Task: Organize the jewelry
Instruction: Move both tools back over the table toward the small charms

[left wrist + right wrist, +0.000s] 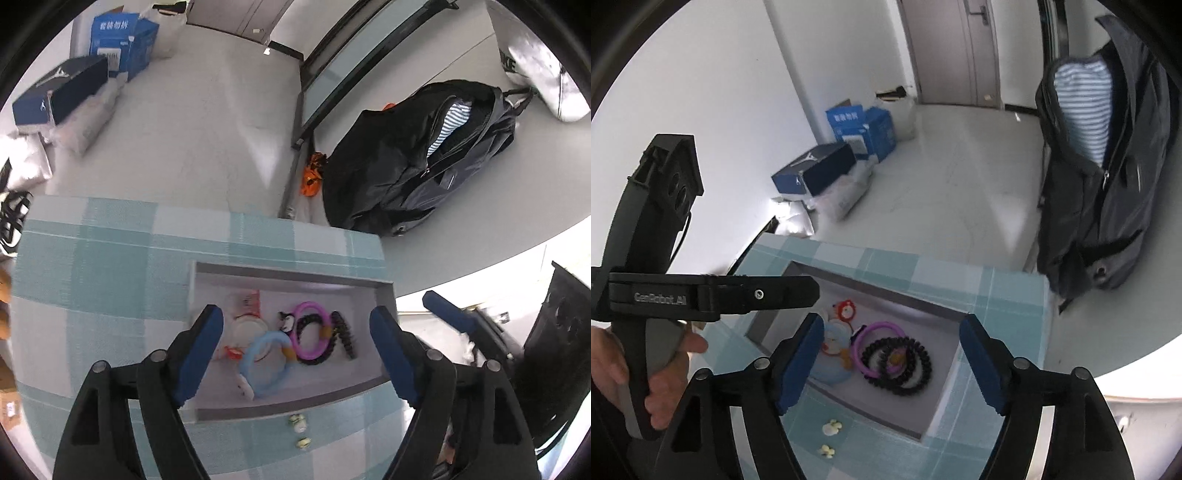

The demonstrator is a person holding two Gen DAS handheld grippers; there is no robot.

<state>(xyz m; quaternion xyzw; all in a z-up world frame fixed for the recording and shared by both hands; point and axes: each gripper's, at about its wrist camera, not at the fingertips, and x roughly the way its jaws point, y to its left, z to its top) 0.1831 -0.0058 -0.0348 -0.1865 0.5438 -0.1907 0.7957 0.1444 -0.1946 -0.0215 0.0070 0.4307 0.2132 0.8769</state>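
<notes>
Beside the tray [945,402], two small pale earrings [831,427] lie on checked cloth [997,295].

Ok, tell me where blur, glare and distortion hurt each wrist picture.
Left wrist view: fisheye bends the tablecloth edges, the tray contents are slightly soft, and the lower right corner is washed out. Right wrist view: the backpack and floor smear, with white glare at right.

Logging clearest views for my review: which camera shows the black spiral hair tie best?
The right wrist view: the black spiral hair tie lies nearly whole in the grey tray, between the open jaws, overlapping the purple ring. The left wrist view shows it smaller, foreshortened and partly behind that ring.
</notes>
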